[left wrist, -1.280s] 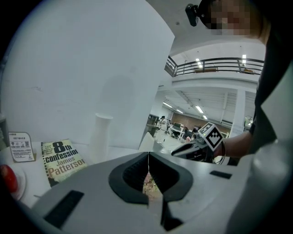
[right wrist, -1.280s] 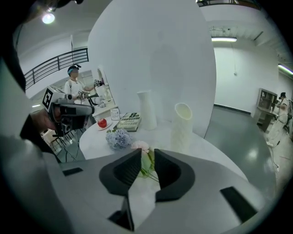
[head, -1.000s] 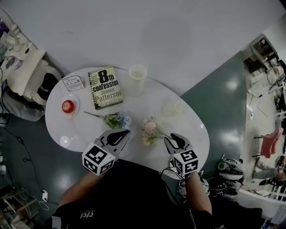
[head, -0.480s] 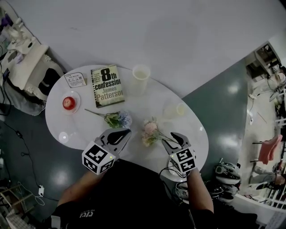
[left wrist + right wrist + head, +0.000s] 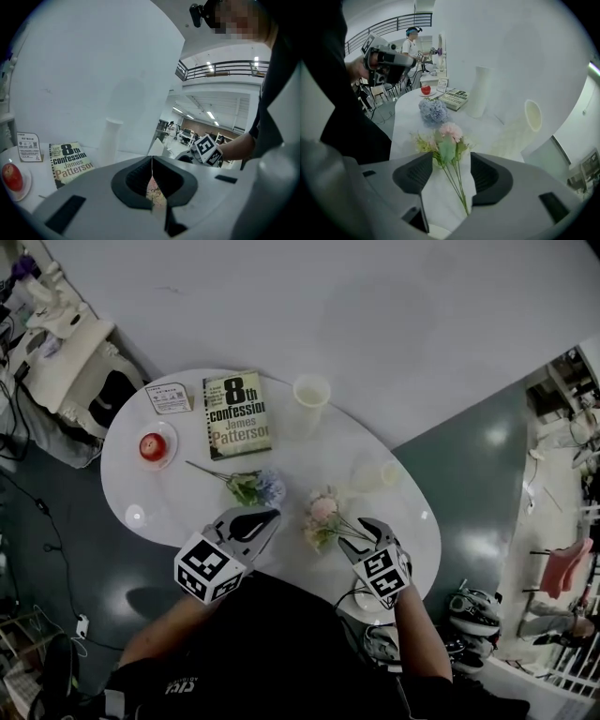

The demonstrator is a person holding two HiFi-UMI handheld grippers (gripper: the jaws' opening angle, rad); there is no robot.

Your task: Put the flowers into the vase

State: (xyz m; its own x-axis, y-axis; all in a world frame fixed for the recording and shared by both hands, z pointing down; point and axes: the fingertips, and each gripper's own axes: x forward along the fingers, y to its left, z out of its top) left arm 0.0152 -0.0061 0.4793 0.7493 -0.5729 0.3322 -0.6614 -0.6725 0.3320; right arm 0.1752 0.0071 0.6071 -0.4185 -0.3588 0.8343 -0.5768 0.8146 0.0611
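Stems are the place to take hold, I think. The pink bunch [image 5: 449, 136] lies flat on the white counter [image 5: 178, 502], heads pointing away from the right gripper [image 5: 449, 176], and its thin green stems [image 5: 458, 190] run between the jaws. These jaws stand moderately apart and have just been opening; they do not press the stems. The bunch seems very light, with soft heads that are easy to crush and thin, probably springy stems, so a grip low on the stems looks safest. A blue bunch [image 5: 261, 488] lies near it, closer to the left gripper [image 5: 255, 521], whose jaws are closed together on nothing. The tall white vase [image 5: 311, 393] stands upright, well apart, beside the book [image 5: 236, 414].
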